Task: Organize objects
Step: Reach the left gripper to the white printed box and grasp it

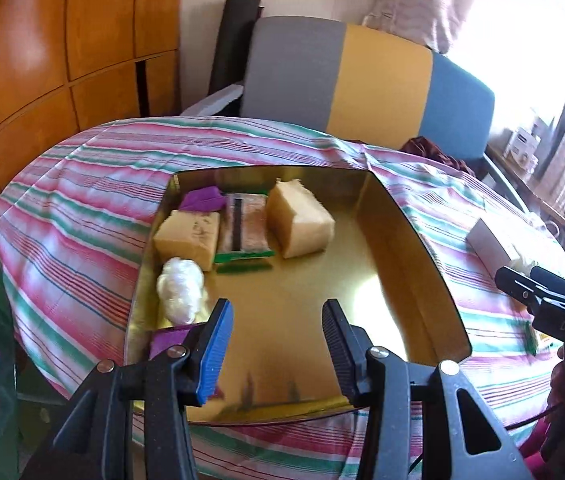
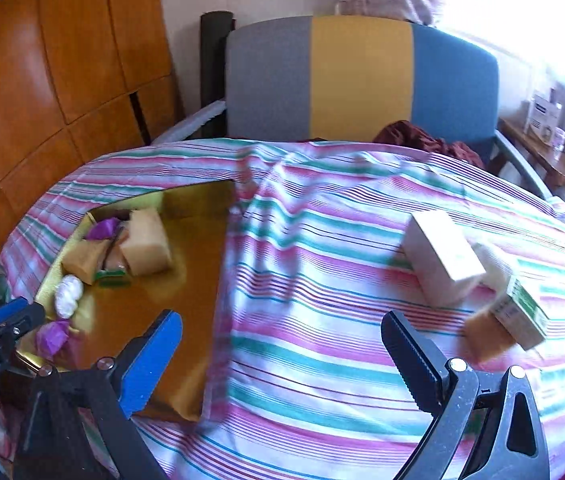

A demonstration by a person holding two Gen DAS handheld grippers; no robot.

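Your next candidate looks to be the white box (image 2: 440, 262) on the striped cloth (image 2: 322, 280) covering the worktop, far and right of the right hand-held gripper (image 2: 282, 360), whose jaws are spread wide with nothing between them. Expect light, stiff cardboard with smooth faces; take it across its 2 long sides, gently, since it could dent or slip. Just right of it a green-edged carton (image 2: 522, 314) leans over a tan block (image 2: 486, 340), though blur makes their contact hard to judge. The gold tray (image 1: 414, 232) lies on the left, with 2 tan blocks, purple wrappers and a white bundle (image 1: 180, 290) inside. The left hand-held gripper (image 1: 278, 348) hangs spread and empty over the tray's near edge.
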